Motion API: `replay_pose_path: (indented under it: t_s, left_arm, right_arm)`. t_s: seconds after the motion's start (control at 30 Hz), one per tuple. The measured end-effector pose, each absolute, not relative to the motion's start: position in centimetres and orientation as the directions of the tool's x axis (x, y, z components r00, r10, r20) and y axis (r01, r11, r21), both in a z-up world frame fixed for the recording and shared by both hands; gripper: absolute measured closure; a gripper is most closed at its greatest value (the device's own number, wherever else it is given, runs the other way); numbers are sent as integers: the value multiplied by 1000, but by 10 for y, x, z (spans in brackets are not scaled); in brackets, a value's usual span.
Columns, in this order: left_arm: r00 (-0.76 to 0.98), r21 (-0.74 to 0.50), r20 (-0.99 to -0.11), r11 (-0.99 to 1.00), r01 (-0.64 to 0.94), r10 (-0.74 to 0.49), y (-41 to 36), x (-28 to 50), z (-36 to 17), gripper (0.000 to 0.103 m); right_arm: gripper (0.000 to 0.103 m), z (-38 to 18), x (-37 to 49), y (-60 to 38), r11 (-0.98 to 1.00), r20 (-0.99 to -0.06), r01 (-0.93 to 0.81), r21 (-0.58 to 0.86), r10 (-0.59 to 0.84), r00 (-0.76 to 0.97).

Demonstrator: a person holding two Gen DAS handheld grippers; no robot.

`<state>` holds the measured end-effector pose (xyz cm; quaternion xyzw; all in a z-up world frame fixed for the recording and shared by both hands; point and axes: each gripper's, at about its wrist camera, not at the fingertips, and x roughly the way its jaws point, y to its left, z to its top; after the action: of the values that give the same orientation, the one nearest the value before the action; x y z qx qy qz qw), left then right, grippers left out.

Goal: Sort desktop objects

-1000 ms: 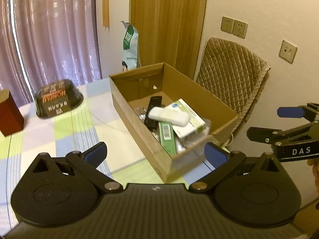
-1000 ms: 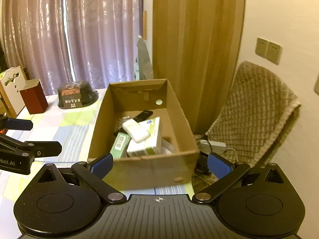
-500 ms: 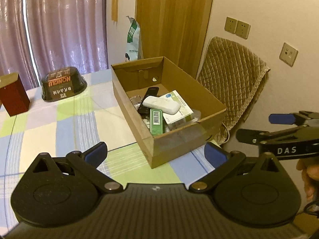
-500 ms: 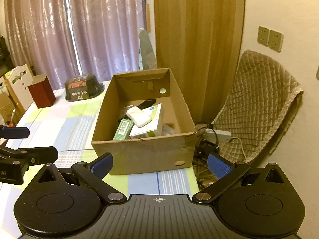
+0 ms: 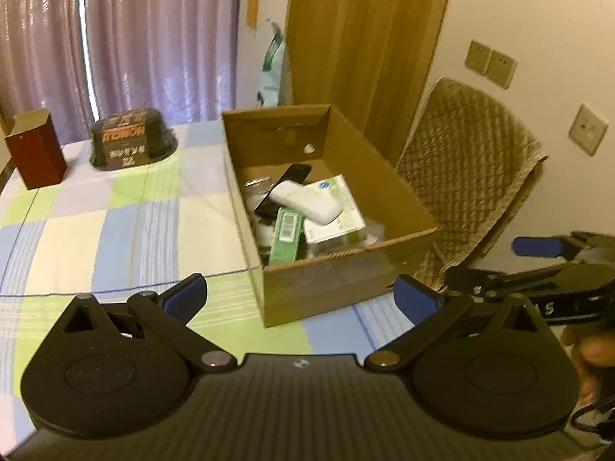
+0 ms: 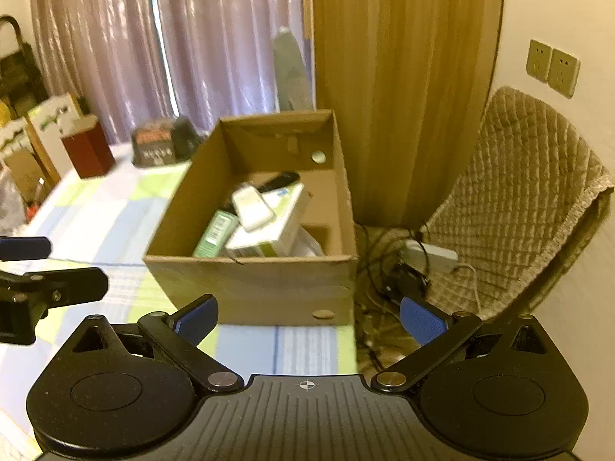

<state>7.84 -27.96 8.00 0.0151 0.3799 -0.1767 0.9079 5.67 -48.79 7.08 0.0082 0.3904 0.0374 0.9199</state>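
At the far left of the desk (image 5: 115,226), under its checked cloth, a dark red box (image 5: 36,153) is standing upright beside a black bowl-shaped container (image 5: 132,142), both well apart from the cardboard box (image 5: 338,284) sitting at the desk's right edge. Lying piled inside the cardboard box are a green packet (image 5: 286,234), a white remote (image 5: 307,201) resting across a white-and-green carton (image 5: 338,211), and a black remote (image 5: 286,184) behind them. The left tongs (image 5: 300,296) are hovering spread wide and empty before the cardboard box; the right tongs (image 6: 307,317) are likewise gaping, holding nothing. Only the left wrist view is showing a hand (image 5: 592,349) gripping the right tool, while only the right wrist view is revealing cartons (image 6: 34,142) stacked past the desk's left side and a power strip (image 6: 430,257) with cables on the floor by the quilted chair (image 6: 519,199).
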Motion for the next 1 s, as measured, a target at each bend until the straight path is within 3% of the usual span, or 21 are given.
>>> replay_pose_path:
  t_s: [1.0]
  left_arm:
    - [647, -63, -742, 979, 192, -175, -281, 77, 69, 1]
  right_arm:
    - [0, 75, 62, -481, 990, -735, -123, 66, 131, 665]
